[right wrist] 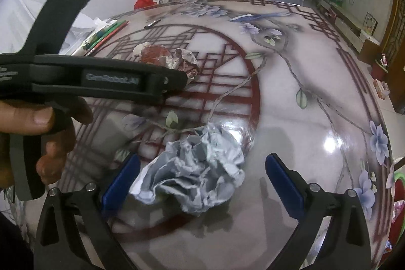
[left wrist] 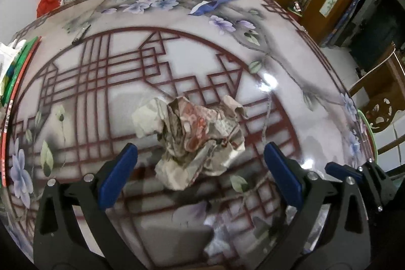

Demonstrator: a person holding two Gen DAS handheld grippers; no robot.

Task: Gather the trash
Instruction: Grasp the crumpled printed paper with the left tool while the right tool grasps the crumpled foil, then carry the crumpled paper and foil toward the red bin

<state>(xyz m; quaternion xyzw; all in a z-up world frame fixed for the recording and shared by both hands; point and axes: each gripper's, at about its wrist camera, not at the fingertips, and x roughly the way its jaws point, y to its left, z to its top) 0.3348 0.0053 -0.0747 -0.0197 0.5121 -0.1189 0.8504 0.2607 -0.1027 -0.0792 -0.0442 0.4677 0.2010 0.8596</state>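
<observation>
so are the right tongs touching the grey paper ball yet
Apart. The right wrist view shows the right tongs open, with table visible between the right blue pad and the grey paper ball; the left pad's gap is narrower.

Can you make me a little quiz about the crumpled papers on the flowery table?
1. True or false: the left gripper is shut on the reddish paper.
2. Which paper lies between the right gripper's open jaws? A) reddish B) grey C) green
3. Fill in: both papers lie on the ____.

Key:
1. False; its jaws are open, one on each side of the paper.
2. B
3. table
</observation>
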